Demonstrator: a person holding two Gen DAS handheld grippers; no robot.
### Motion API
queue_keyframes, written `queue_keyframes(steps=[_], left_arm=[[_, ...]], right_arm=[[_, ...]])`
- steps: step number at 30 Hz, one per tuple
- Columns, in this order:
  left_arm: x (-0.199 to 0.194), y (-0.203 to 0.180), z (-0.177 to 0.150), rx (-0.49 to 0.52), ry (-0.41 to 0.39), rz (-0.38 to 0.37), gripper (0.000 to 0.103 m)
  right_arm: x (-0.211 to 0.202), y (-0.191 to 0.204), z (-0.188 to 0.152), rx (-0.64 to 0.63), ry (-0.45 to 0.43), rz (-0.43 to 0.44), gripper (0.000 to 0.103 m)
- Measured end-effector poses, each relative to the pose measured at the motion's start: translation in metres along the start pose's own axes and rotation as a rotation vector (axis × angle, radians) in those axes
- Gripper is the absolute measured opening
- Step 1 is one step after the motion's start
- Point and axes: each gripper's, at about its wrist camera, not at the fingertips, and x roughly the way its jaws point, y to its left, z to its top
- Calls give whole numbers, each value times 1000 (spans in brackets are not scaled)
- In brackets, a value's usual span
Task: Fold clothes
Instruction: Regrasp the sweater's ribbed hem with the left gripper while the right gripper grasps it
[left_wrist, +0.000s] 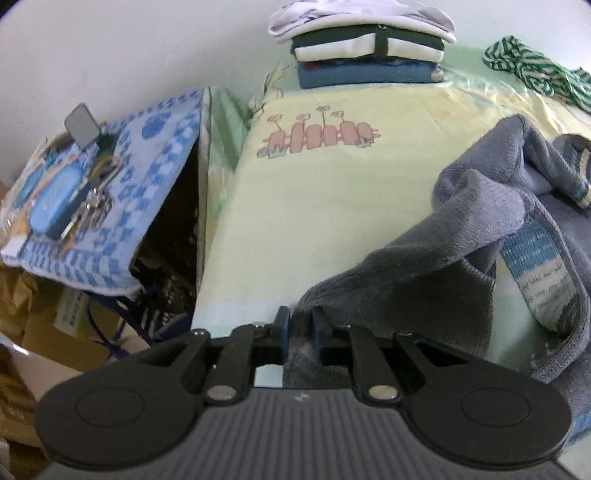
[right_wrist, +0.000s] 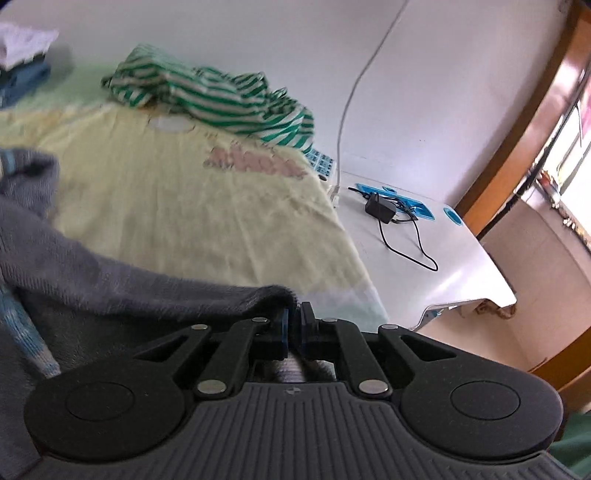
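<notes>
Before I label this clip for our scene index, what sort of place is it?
Most likely a bedroom at home. Clothes are sorted on a bed with a pale yellow sheet: a folded stack at its far end, a grey sweater in front. A cluttered side table stands beside it.

No legible text. The label on the cardboard box (left_wrist: 68, 317), at 8 o'clock, is too blurred to read.

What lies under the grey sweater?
The grey sweater, pinched by both grippers, left and right, lies on the yellow sheet. Whatever else sits beneath its bulk is covered.
</notes>
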Motion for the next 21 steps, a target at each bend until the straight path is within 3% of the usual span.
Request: queue_keyframes(steps=[1,2,3,5,6,8,12,13,15,17,21], left_arm=[[-1,-2,0,19,-5,18,22],[-3,-3,0,31,-11,24,35],[-7,-1,1,36,-19,15,42],[-22,3,2,29,-36,-20,46],[-32,3,1,34,-46,-34,58],[-55,1,-3,66,-74,-50,71],[-109,-13,-16,172,-159,-117,73],[-118,-18,-20,185,-180,-160,77],[-125,-29,-27,205,-192,-263,94],[-121,-42,-35,215,-176,-333,92],[-94,-61,-52,195,-74,-404,88]], right_arm=[[-1,2,0,-11,2,-4,7],[-5,0,2,-12,6,4,9],[-9,-2,4,-9,10,13,15],[-24,-13,9,27,7,44,32],[-36,-19,10,52,-3,61,42],[-68,-25,6,91,-41,142,46],[-130,-11,-21,19,-130,325,46],[-136,-5,-30,1,-111,377,46],[-141,5,-43,4,-30,449,46],[-142,7,-53,55,35,488,46],[-140,-3,-65,160,126,557,49]])
